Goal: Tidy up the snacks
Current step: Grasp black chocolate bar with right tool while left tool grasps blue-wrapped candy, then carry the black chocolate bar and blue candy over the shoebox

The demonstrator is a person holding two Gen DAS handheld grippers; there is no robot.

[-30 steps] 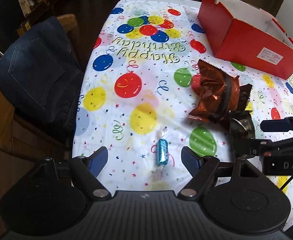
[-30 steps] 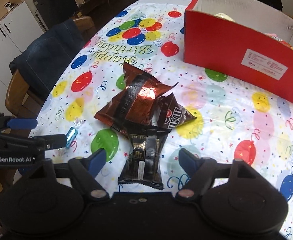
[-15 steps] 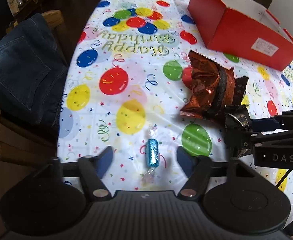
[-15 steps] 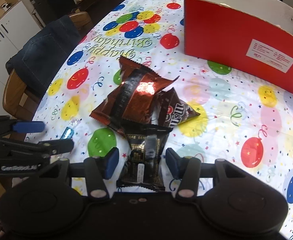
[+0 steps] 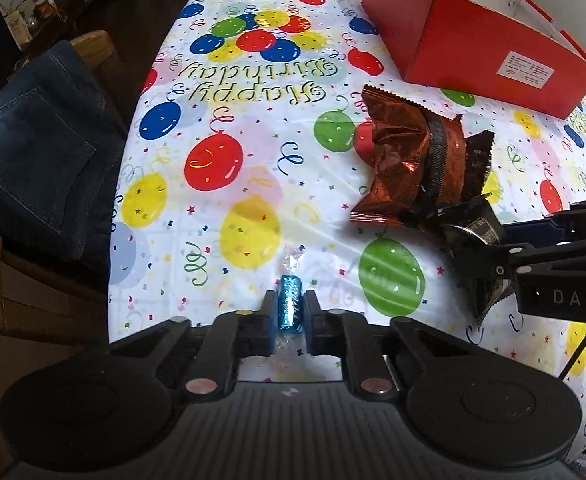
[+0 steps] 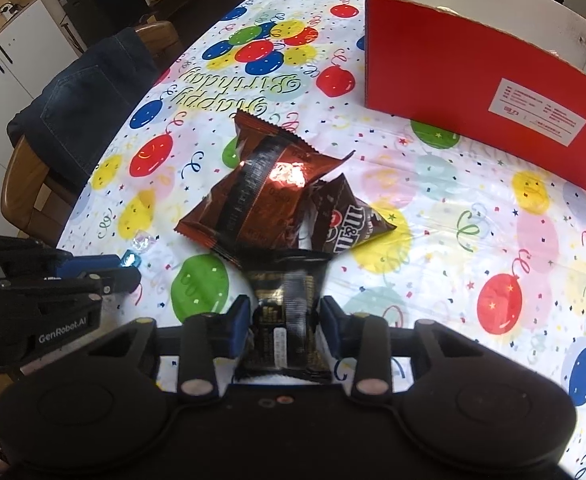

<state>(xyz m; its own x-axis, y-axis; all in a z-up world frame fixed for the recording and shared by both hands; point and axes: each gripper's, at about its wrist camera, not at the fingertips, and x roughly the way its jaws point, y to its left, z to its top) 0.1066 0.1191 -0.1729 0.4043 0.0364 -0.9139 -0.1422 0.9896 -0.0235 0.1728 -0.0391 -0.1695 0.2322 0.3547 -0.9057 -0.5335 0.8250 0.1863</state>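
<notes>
The left gripper (image 5: 289,312) has its blue pads clamped on a small blue foil candy (image 5: 291,307), pinning it against the balloon-print tablecloth (image 5: 229,152) near the table's near-left edge, with the candy's clear twisted end poking out ahead of the pads. Beside it, the right gripper (image 6: 285,316) is closing on a black-and-gold snack packet (image 6: 287,312) — the pads press both sides of the wrapper, which bunches between them while its lower end lies on the cloth. Touching that packet's far end is a shiny copper-brown snack bag (image 6: 261,196), and a brown M&M's bag (image 6: 349,220) is tucked under its right side, both towards the middle of the table. A red cardboard box (image 6: 473,80) stands open-topped at the far right corner. A pair of jeans (image 5: 41,152) hangs over a wooden chair (image 6: 25,184) at the left edge.
</notes>
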